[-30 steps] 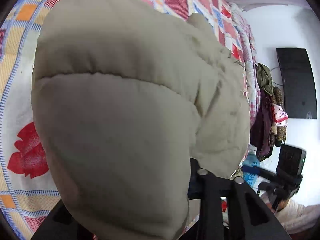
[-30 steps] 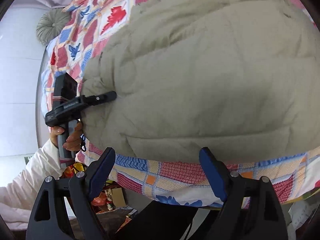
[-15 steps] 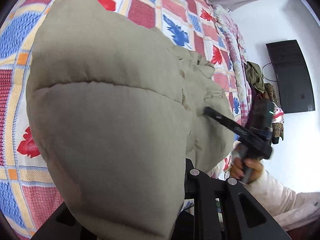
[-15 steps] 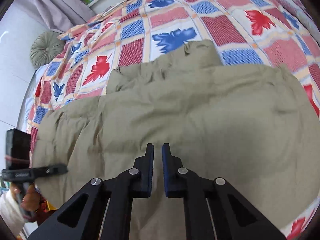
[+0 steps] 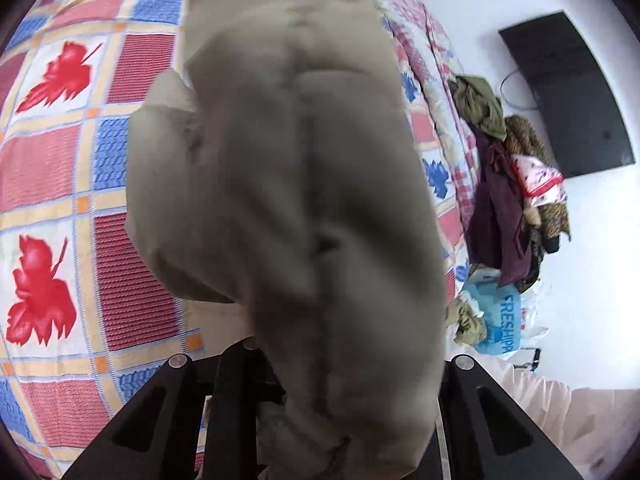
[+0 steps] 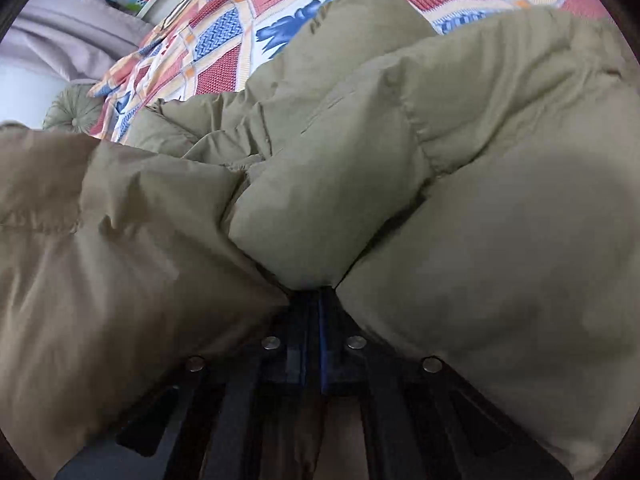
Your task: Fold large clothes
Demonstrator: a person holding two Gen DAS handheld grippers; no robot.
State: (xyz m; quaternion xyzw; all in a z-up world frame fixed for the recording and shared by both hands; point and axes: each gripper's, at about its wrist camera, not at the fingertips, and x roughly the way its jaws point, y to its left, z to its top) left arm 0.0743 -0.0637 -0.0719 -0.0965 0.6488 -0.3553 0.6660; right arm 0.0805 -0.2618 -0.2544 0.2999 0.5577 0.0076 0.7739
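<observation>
A puffy khaki jacket (image 5: 288, 184) hangs in a thick bunch from my left gripper (image 5: 344, 360), lifted above the patchwork bedspread (image 5: 52, 152). That gripper is shut on the jacket, and the fabric hides its fingertips. In the right wrist view the rest of the jacket (image 6: 480, 160) lies heaped on the bedspread (image 6: 224, 32). My right gripper (image 6: 314, 300) is shut, its blue pads together, and its tips are pushed down into a crease of the jacket. Padded folds bulge up on both sides of it.
A black screen (image 5: 568, 96) hangs on the white wall beyond the bed. Below it sit a pile of clothes (image 5: 508, 184) and a blue bag (image 5: 496, 324). A pale sleeve (image 5: 560, 420) shows at lower right. A round cushion (image 6: 74, 110) lies at the bed's far corner.
My left gripper has risen with the jacket, which now hangs in a longer bunch. My right gripper went from wide open to shut and sank into the jacket.
</observation>
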